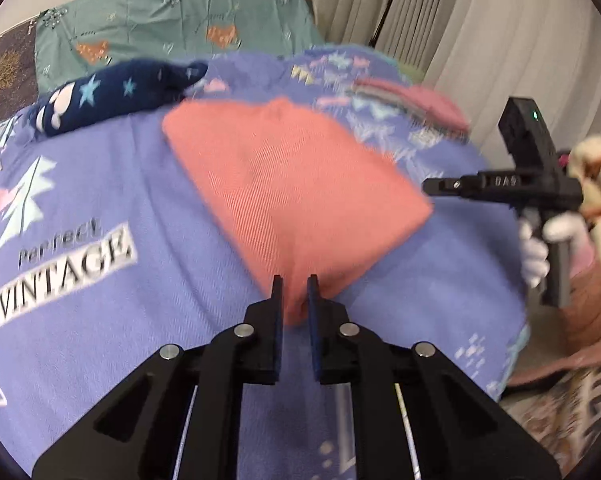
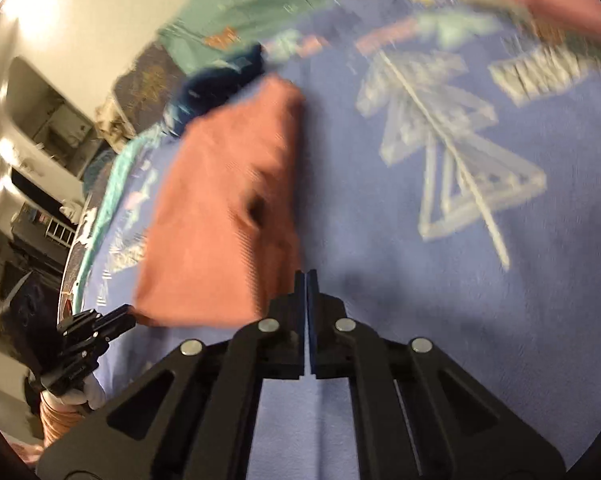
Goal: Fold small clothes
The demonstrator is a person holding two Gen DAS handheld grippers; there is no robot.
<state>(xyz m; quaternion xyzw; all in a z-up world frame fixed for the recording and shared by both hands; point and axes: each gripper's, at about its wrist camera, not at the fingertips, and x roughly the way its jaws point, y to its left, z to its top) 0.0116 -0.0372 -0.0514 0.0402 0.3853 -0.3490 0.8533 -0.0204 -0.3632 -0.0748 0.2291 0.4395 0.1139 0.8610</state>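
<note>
The left gripper [image 1: 295,280] has its jaws a little apart around the near corner of the salmon-pink garment [image 1: 288,184]; whether they pinch the cloth cannot be told. The garment lies flat on the purple blanket [image 1: 100,184] covering the bed. The right gripper [image 2: 306,274] sits just beside the garment's near right edge with its jaws pressed together — nothing visibly between them. Beyond the garment to its left lies a navy star-print piece [image 1: 120,94], and beyond it to the right a folded pink piece [image 1: 416,102]. Farther behind the garment is a green pillow [image 1: 180,20].
</note>
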